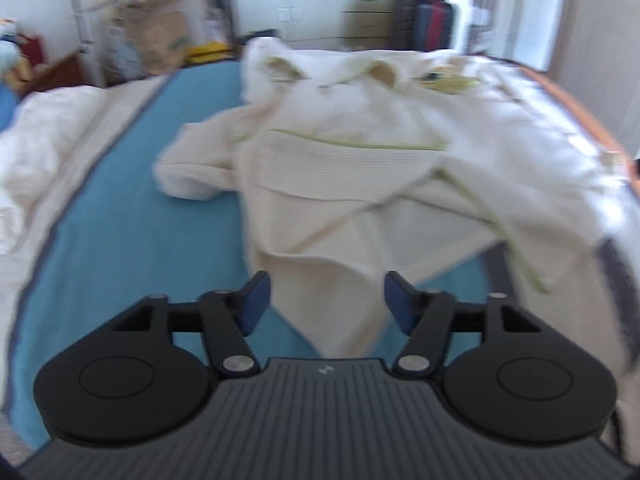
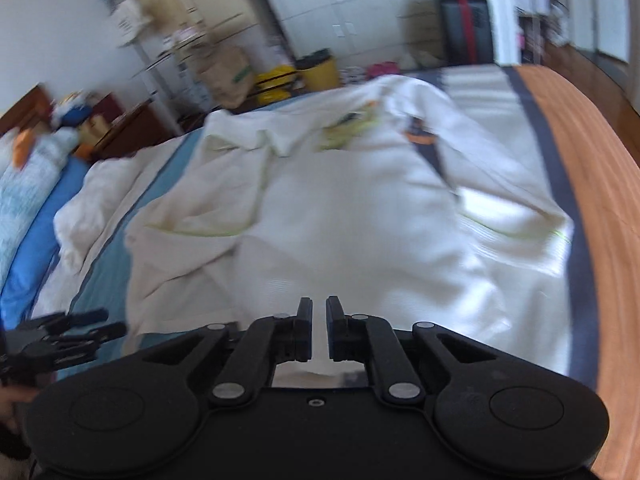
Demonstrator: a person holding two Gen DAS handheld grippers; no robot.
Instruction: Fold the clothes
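We see a soft, floppy cream robe [image 1: 344, 168] spread on the bed [image 1: 120, 240]. Our left hand-held gripper [image 1: 326, 304] is wide open and empty; our right hand-held gripper [image 2: 319, 328] is nearly closed and empty. Pinching a hem corner looks best.

Bright daylight from the right, glare blowing out the cream garment [image 2: 360, 216]. Heavy motion blur on both views; fisheye bends edges, corners vignetted dark.
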